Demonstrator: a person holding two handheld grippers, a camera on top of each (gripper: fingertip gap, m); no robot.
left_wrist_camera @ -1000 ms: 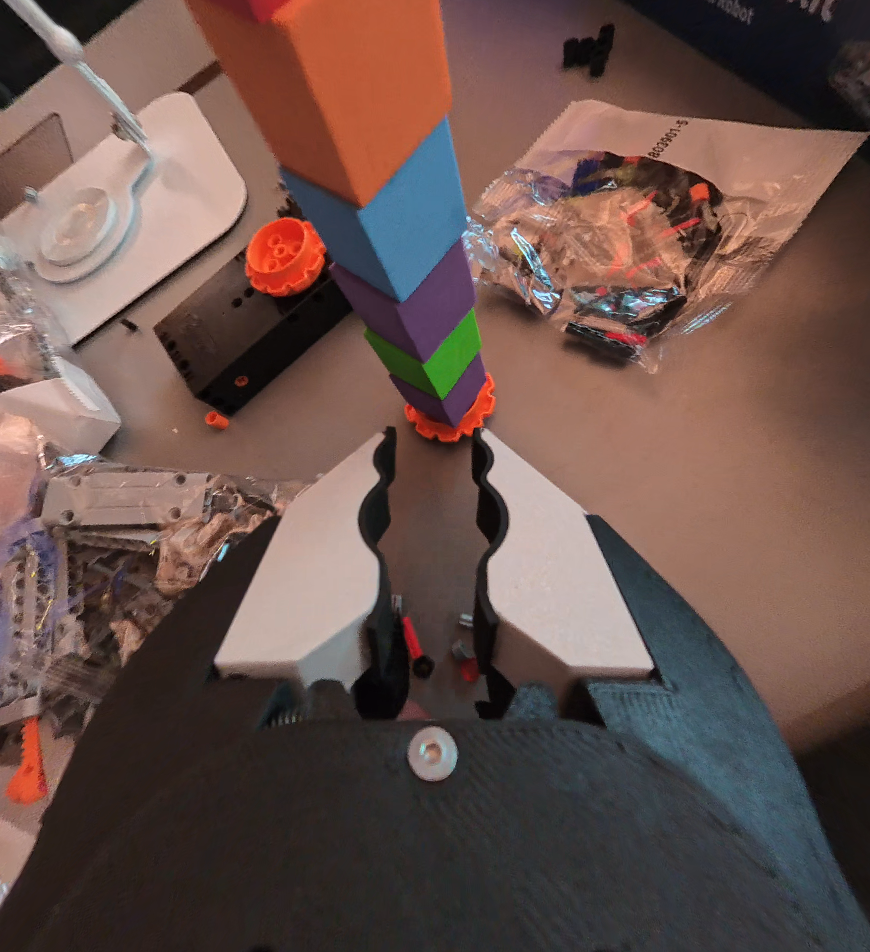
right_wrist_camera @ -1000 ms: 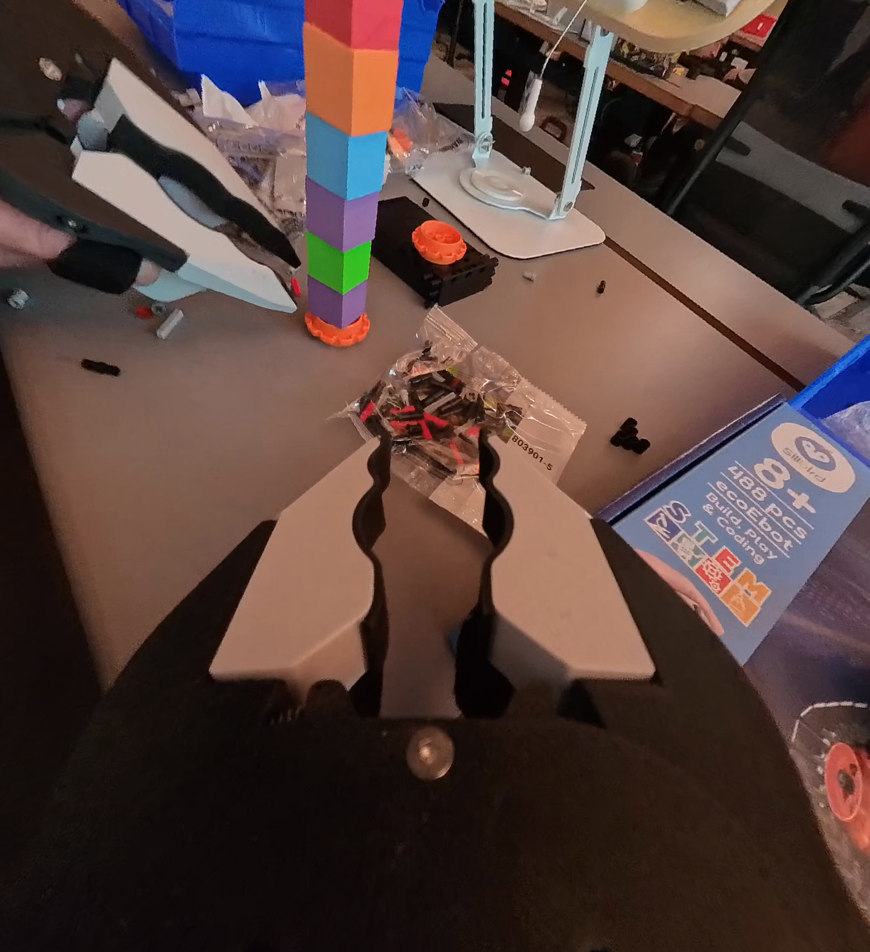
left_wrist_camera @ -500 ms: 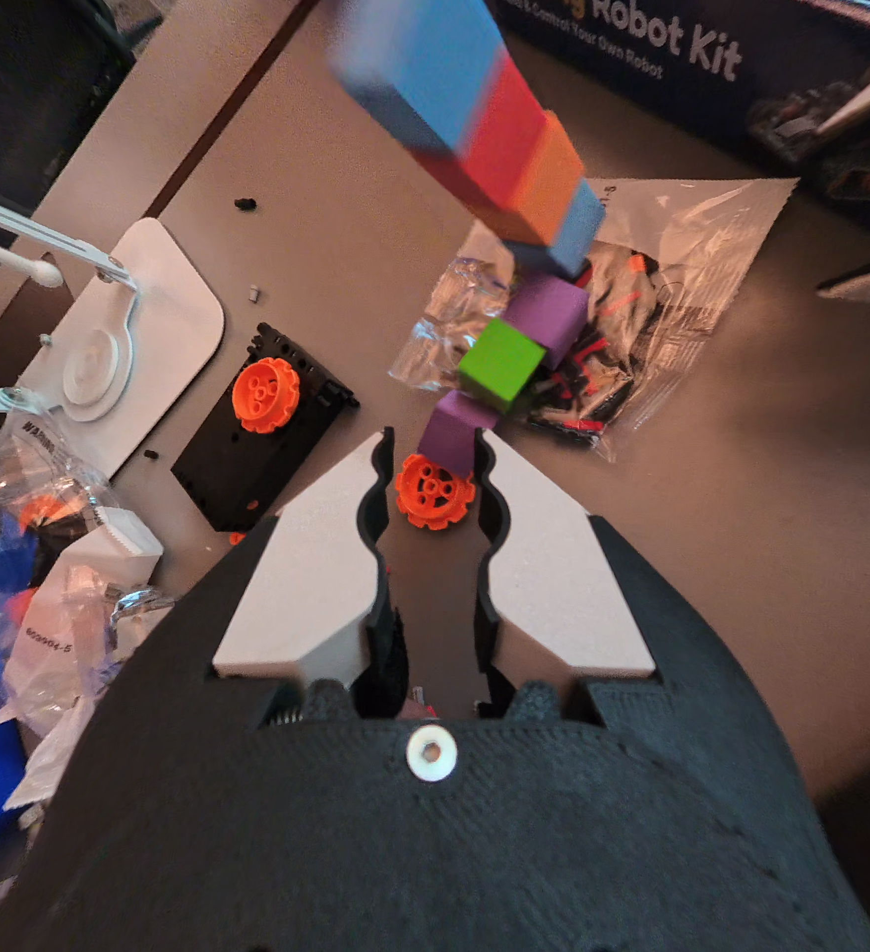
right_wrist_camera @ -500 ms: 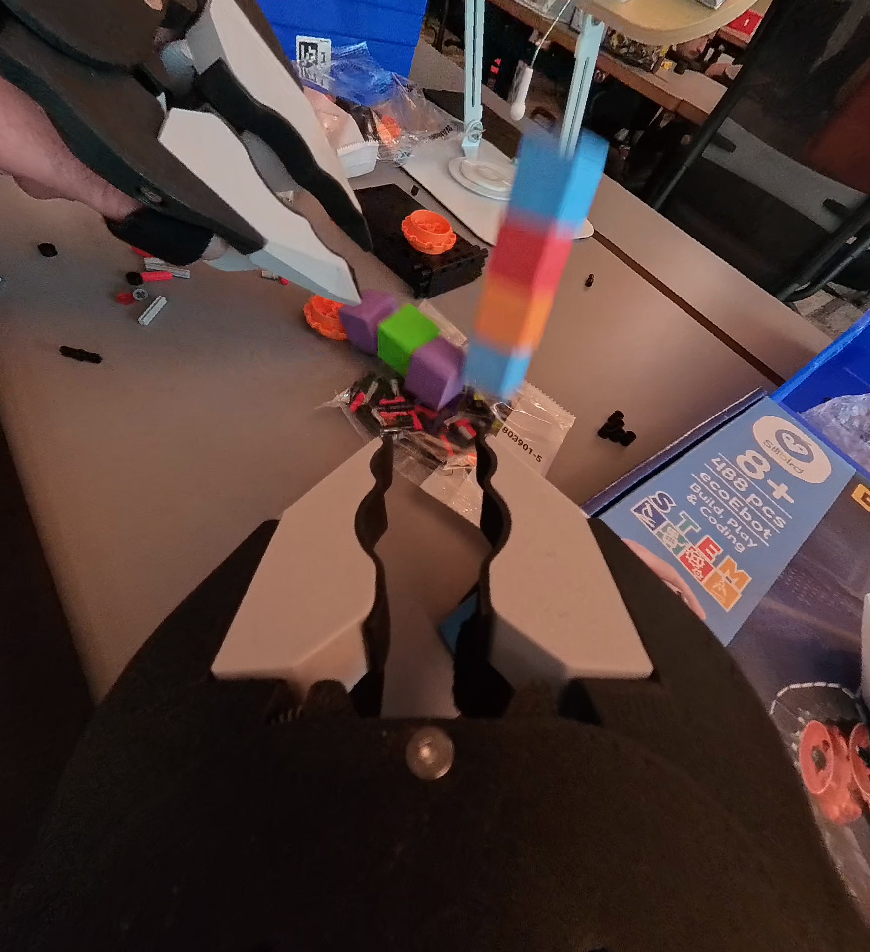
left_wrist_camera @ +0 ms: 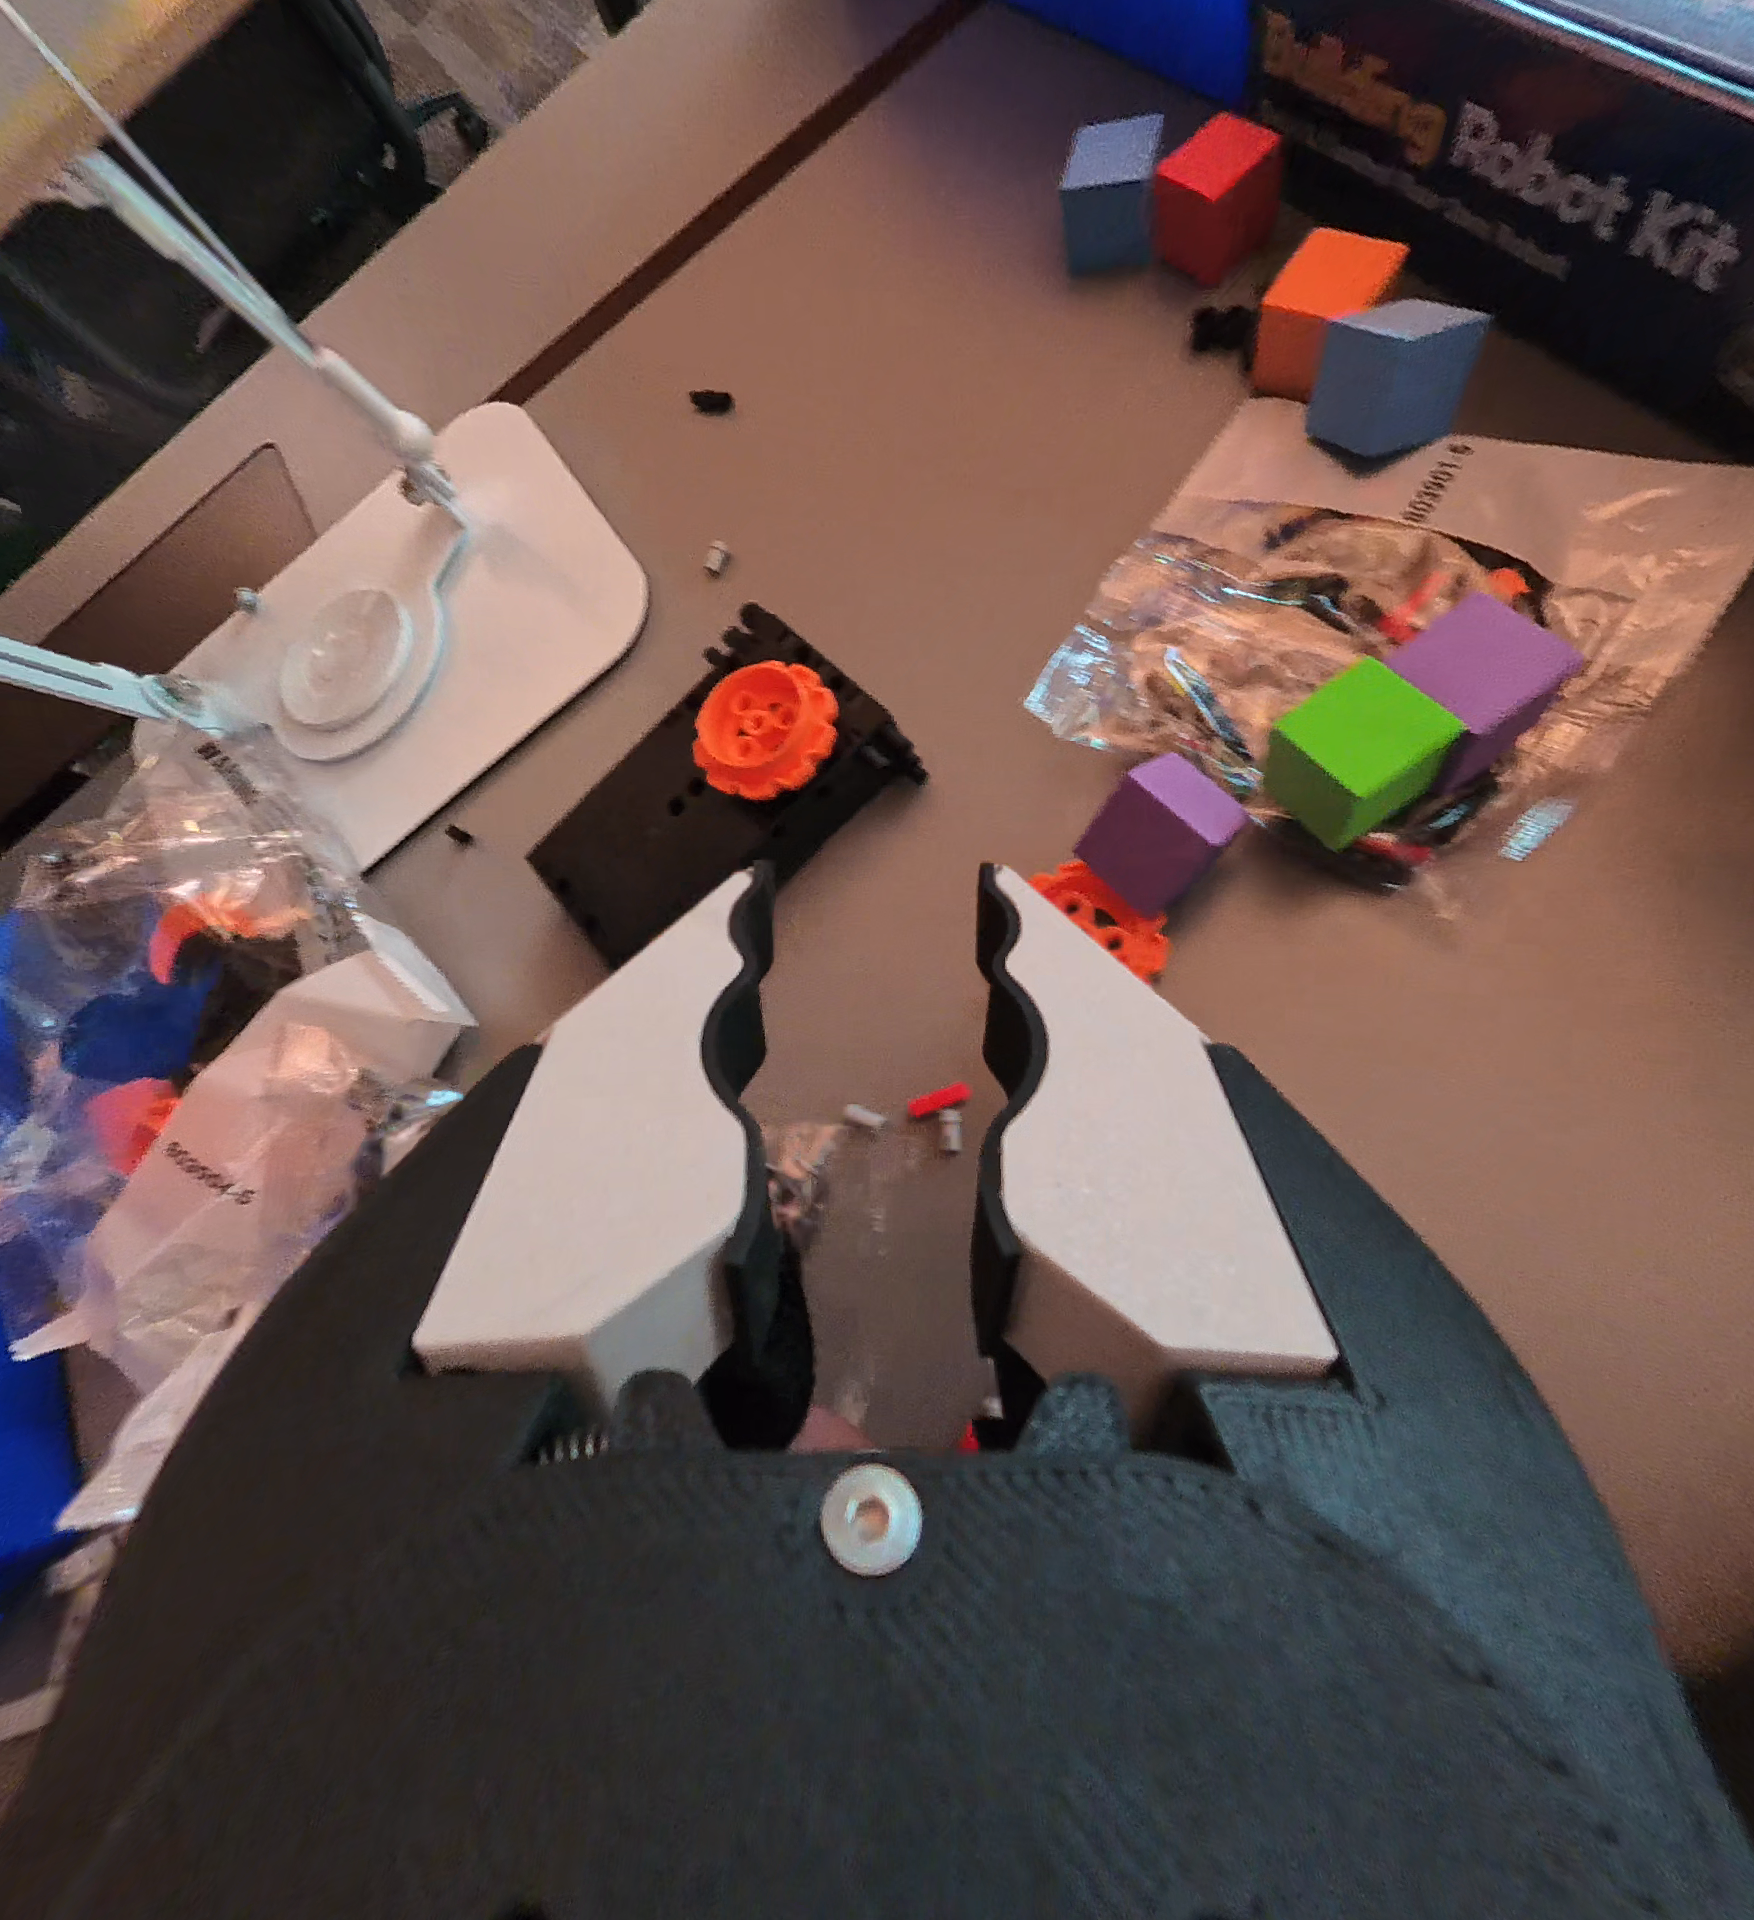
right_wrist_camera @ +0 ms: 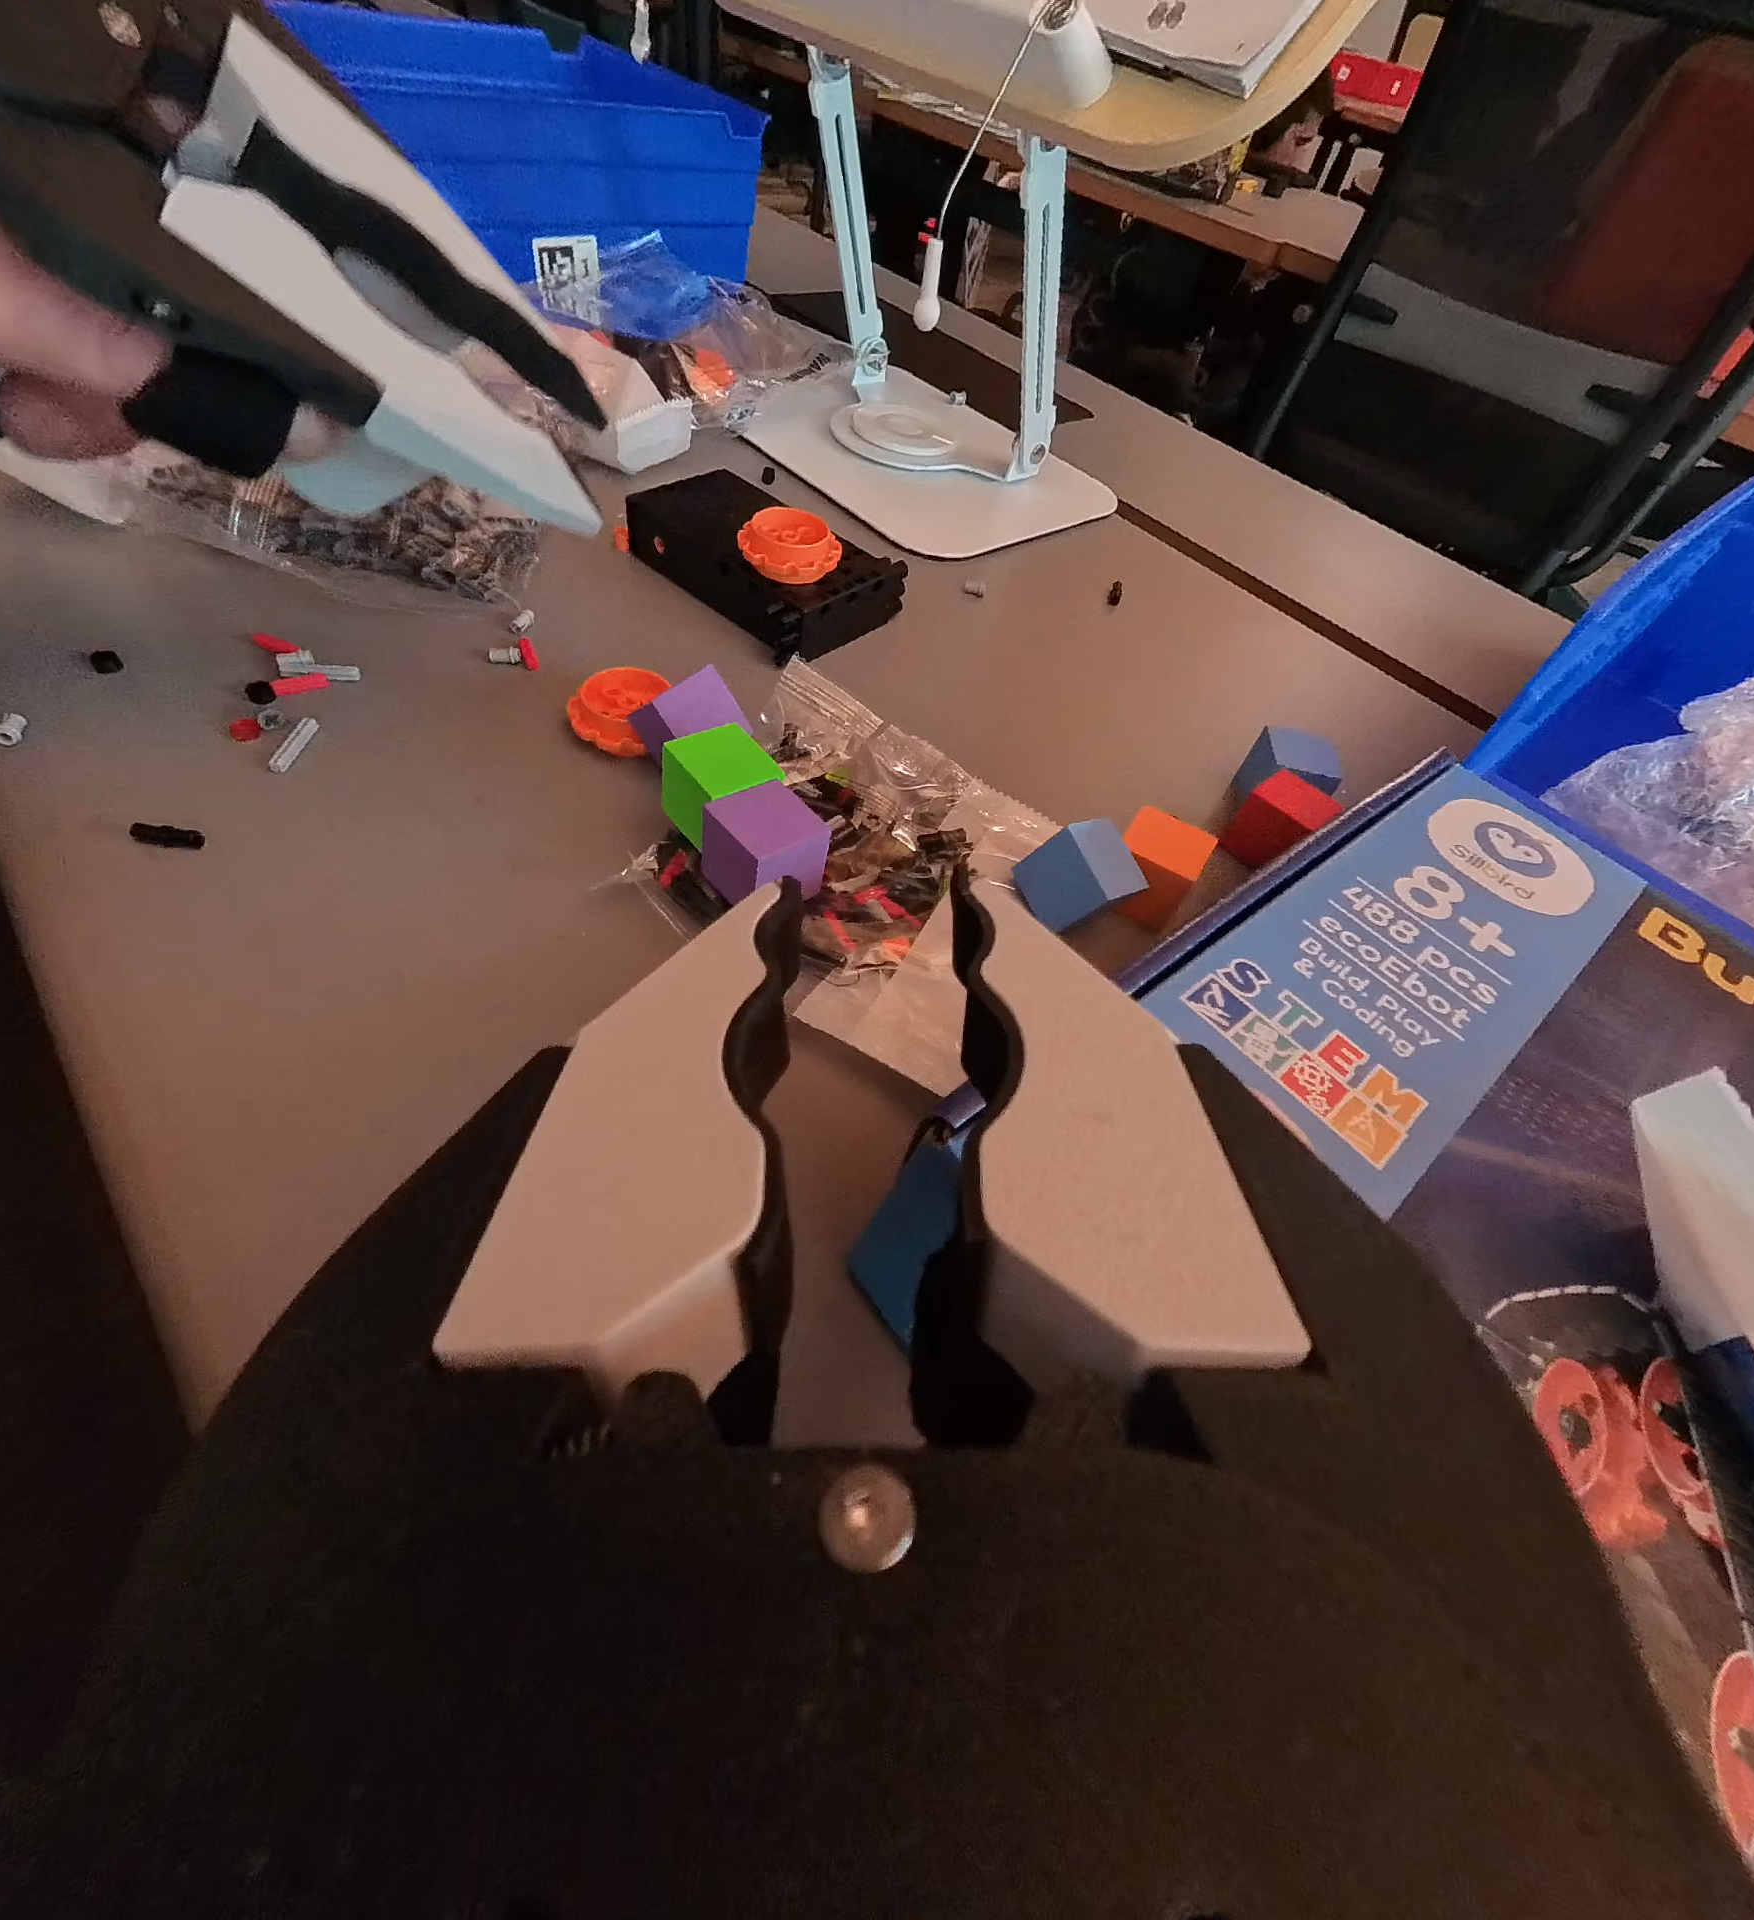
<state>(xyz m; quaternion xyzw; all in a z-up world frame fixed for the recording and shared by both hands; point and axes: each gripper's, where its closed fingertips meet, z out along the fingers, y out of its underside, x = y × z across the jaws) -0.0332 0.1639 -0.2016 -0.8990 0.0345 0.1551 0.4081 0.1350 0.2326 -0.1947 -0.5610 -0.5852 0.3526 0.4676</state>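
Grey plastic fingers with black wavy inner pads form the left claw (left_wrist_camera: 873,894); it stands parted, holds nothing, and hangs above the table (left_wrist_camera: 904,436). Nearest to it is an orange toothed wheel (left_wrist_camera: 1101,925), just beside the right fingertip, with a small purple cube (left_wrist_camera: 1159,831) touching it. A green cube (left_wrist_camera: 1361,753) and a second purple cube (left_wrist_camera: 1491,670) lie in a row on a crinkled clear bag of small parts (left_wrist_camera: 1216,634). The right claw (right_wrist_camera: 868,894) is likewise parted and empty, low over that bag. Farther off, two blue cubes (right_wrist_camera: 1075,873), an orange cube (right_wrist_camera: 1169,862) and a red cube (right_wrist_camera: 1278,816) lie scattered against a printed cardboard box (right_wrist_camera: 1372,997). All cubes look matt, sharp-edged, light.
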